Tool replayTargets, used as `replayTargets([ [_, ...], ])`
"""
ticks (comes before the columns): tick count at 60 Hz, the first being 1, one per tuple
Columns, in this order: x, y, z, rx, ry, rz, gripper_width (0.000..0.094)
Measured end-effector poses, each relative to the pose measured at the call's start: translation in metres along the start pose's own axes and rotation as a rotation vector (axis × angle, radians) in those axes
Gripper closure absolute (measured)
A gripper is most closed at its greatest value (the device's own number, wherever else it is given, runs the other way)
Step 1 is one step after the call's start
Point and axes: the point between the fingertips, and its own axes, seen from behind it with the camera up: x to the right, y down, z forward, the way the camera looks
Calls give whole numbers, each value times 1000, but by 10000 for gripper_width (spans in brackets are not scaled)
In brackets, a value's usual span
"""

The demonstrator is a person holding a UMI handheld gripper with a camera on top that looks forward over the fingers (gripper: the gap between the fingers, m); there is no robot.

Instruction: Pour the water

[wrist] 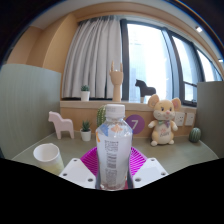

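A clear plastic water bottle [114, 148] with a white cap and a printed label stands upright between my fingers. My gripper [113, 168] is shut on it: both magenta pads [92, 160] press against its lower body. A white paper cup [47, 156] stands on the table to the left of the bottle, a little apart from my left finger.
On the far side of the table stand a white toy horse [62, 124], a small potted plant [86, 130], a plush toy [163, 118] and a small green pot [195, 133]. A shelf with a wooden hand model [116, 82] and a dark horse figure [146, 89] runs below the window.
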Motion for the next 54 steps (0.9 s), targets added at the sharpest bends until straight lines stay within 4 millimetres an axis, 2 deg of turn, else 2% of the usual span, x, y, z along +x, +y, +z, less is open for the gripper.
replayTargets([
  [3,0,-1,-1,3,1,-16,559],
  [13,6,1,-3,-11,31,-8,390],
  [18,15,7,-14,-30,75,-6,197],
  [21,17,10,-24,-33,86,-4,123],
  [30,6,37,-63,-105,65,66,105],
  [44,-22,82,-142,-228,47,98,103],
  [49,-33,86,-164,-242,34,97,99],
  [54,-41,81,-184,-237,16,87,97],
])
